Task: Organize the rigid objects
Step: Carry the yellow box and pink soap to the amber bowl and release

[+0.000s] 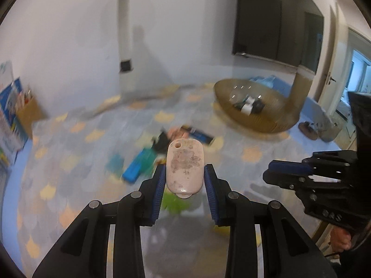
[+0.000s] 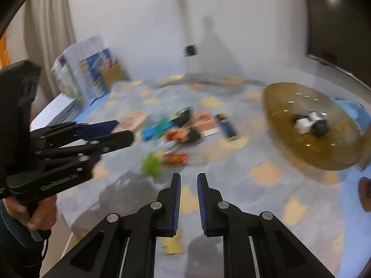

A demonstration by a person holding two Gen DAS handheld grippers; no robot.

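The left gripper (image 1: 185, 180) holds a pale pink oval tag (image 1: 185, 167) between its 2 blue pads (image 1: 159, 191), lifted above a blue patterned cloth (image 1: 74, 162). Beyond it lies a blurred pile of small objects (image 1: 162, 150). An amber bowl (image 1: 252, 106) sits further right, holding a few items. The right gripper (image 1: 287, 172) enters from the right edge.

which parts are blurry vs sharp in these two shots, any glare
Left wrist view: left gripper and its pink tag sharp, table clutter motion-smeared, small glints on the amber bowl. Right wrist view: right gripper crisp, clutter smeared, glints on the bowl, fisheye bending.
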